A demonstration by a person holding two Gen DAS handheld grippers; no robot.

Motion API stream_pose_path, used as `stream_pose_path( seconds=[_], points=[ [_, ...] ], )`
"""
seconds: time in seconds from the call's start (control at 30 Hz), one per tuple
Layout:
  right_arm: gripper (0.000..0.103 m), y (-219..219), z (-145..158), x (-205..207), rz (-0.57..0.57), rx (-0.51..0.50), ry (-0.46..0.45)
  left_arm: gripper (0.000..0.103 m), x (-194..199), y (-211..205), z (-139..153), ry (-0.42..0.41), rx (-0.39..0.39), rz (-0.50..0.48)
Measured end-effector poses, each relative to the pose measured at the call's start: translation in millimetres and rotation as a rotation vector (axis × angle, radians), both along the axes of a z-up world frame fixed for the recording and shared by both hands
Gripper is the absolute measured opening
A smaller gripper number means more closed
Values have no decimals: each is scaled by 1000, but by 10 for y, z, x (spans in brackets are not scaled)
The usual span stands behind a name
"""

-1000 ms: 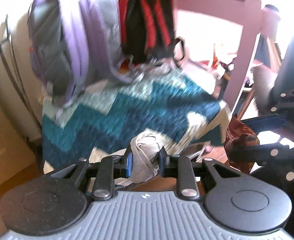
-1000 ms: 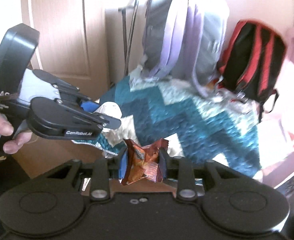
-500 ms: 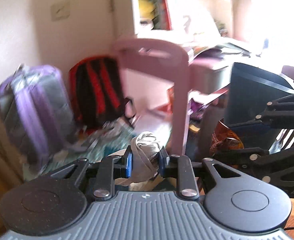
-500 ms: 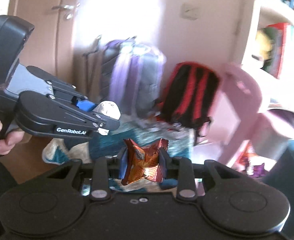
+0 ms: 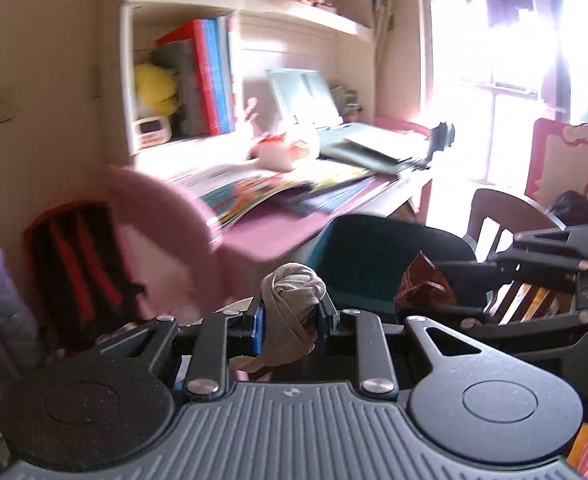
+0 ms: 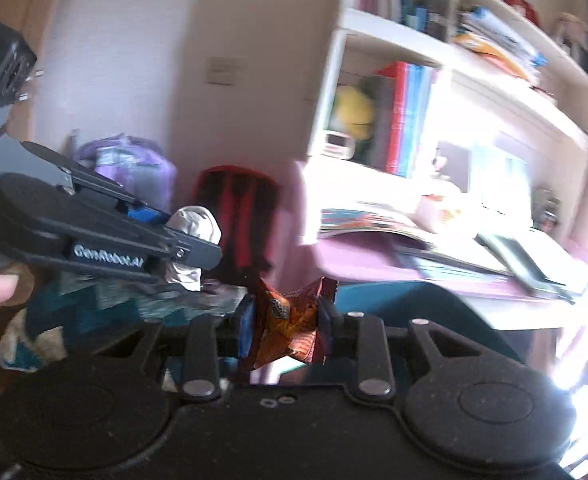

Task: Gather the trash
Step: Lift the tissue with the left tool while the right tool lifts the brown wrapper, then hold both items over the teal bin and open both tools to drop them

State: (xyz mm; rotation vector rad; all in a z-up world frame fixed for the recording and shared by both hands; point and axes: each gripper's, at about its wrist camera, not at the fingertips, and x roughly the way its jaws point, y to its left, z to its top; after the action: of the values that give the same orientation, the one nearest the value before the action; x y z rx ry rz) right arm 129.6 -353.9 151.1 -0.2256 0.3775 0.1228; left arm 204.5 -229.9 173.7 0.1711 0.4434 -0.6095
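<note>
The left gripper (image 5: 292, 322) has its jaws clenched on a grey wad (image 5: 294, 300); the wad sits between the two pads and sticks out above them. The right gripper (image 6: 288, 324) grips an orange wrapper (image 6: 290, 328) in the same way, squeezed between its jaws. Both are held in the air, before the desk (image 5: 278, 236).

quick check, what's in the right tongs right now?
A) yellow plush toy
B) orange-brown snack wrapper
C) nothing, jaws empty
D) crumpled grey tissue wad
B: in the right wrist view the right tongs are clamped on an orange-brown snack wrapper; the crumpled grey wad sits in the left tongs instead.
</note>
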Motion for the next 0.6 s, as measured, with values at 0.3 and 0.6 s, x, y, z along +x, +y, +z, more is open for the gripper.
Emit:
stream_pose_path(
  seconds=[0.3,0.6],
  points=[
    [31,-815,-72,159,-172,49,24,24,304,-978,235,28,-53,-73],
    [31,-1080,-434,404,-225,58,120,24,640,-1568,-85,173,-61,-125]
  ],
)
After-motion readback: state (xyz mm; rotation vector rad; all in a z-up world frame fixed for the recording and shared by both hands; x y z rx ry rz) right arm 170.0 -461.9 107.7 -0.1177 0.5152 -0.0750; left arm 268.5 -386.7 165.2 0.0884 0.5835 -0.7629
